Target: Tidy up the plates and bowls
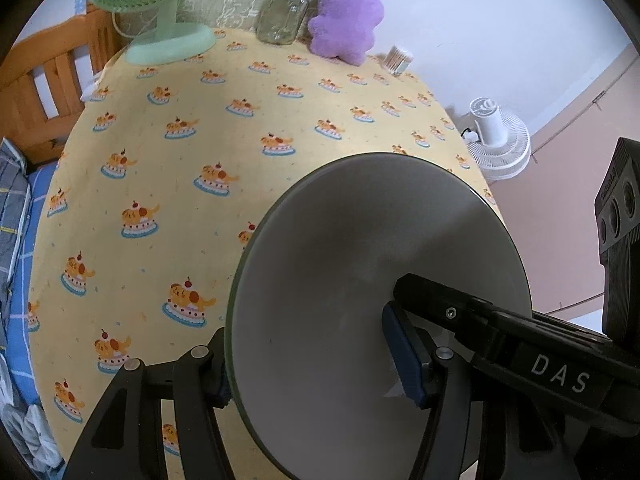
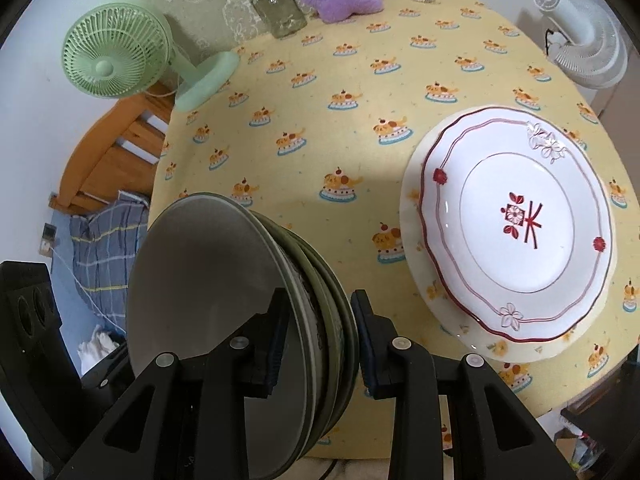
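While clamped from both sides on a nested stack of round grey-green ceramic bowls [image 2: 248,308], right gripper [image 2: 320,340] narrow on the rims, left gripper [image 1: 308,364] gripping wider across the front bowl's wall. Raised on edge above yellow cake-print counter [image 2: 360,92]. Just beside: white red-trimmed plate [image 2: 516,236] atop cream plate [image 2: 440,320].

Grey-green bowls [image 2: 248,300] w/ dark green rims, white plate [image 2: 516,228] w/ red trim & red flower motif, yellow tablecloth [image 1: 224,128] w/ cake-dog print, mint fan [image 2: 116,52], purple plush [image 1: 346,16], black grippers w/ blue pads [image 1: 404,356].
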